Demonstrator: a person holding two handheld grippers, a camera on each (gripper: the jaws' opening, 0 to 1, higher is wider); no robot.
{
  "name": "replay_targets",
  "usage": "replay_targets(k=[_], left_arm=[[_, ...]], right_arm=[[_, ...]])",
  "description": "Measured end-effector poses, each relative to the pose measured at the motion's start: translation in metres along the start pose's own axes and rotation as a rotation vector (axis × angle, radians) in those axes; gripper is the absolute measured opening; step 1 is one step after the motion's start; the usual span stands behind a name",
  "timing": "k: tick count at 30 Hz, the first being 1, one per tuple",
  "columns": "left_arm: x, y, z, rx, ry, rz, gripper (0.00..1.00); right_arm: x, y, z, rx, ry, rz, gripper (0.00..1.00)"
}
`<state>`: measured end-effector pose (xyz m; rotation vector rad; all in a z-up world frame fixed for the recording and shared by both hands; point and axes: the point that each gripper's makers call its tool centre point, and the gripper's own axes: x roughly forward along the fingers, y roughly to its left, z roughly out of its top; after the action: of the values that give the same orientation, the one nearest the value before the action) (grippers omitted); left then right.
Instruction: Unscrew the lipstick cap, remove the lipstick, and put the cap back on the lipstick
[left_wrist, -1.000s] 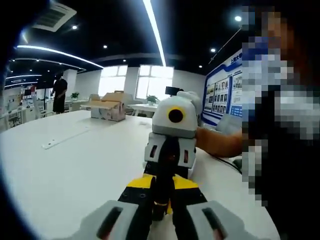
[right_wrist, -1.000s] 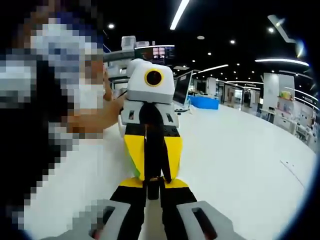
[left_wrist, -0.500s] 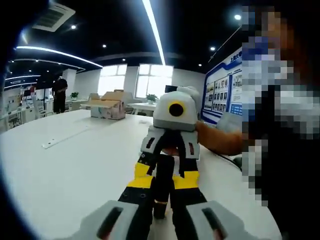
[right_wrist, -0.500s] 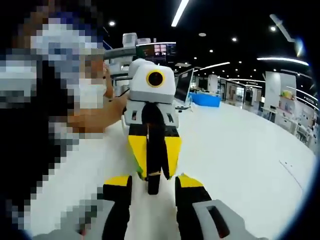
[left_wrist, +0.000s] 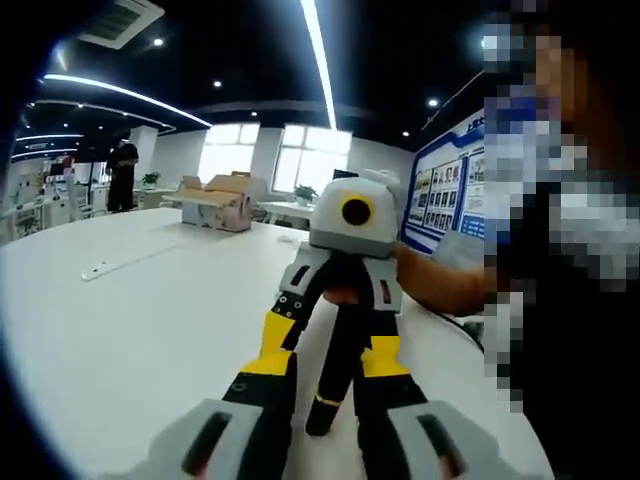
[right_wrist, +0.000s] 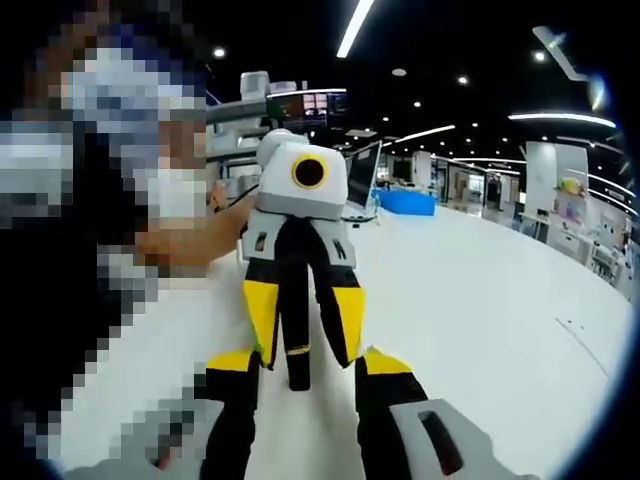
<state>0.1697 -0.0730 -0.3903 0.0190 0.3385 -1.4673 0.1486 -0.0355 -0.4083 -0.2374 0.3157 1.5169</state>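
A black lipstick tube (left_wrist: 333, 365) with a thin gold band (left_wrist: 325, 400) sits between my two grippers, which face each other tip to tip low over the white table (left_wrist: 130, 330). In the left gripper view the tube leans slightly. My left gripper (left_wrist: 322, 372) is open, its yellow-tipped jaws apart on either side of the tube. My right gripper (right_wrist: 305, 357) is open too, with the lipstick (right_wrist: 297, 345) in the gap. In the right gripper view the left gripper (right_wrist: 308, 360) also shows spread jaws. Whether the tube rests on the table I cannot tell.
A person's forearm (left_wrist: 440, 285) holds the right gripper, and an arm (right_wrist: 190, 240) holds the left one. A cardboard box (left_wrist: 215, 203) and a white strip (left_wrist: 125, 262) lie far off on the table. A person (left_wrist: 122, 170) stands in the distance.
Both grippers were shut on the lipstick a second ago. The right gripper's jaws opened first, then the left gripper's jaws spread. The tube now stands free in the gap.
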Motion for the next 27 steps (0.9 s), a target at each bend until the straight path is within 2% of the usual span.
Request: replay_targets(k=[4, 13, 18, 27], left_arm=[[-0.001, 0.004, 0.000, -0.009, -0.004, 0.013, 0.32], [-0.001, 0.007, 0.001, -0.014, -0.003, 0.030, 0.40], [-0.001, 0.011, 0.003, -0.006, -0.019, 0.056, 0.53], [-0.004, 0.010, 0.005, 0.000, -0.019, 0.051, 0.54]], right_arm=[[0.000, -0.004, 0.000, 0.015, 0.000, -0.008, 0.44], [0.000, -0.007, 0.000, 0.025, -0.001, -0.017, 0.51], [0.001, -0.011, 0.000, 0.040, -0.001, -0.032, 0.63], [0.000, -0.013, 0.002, 0.050, -0.014, -0.035, 0.65]])
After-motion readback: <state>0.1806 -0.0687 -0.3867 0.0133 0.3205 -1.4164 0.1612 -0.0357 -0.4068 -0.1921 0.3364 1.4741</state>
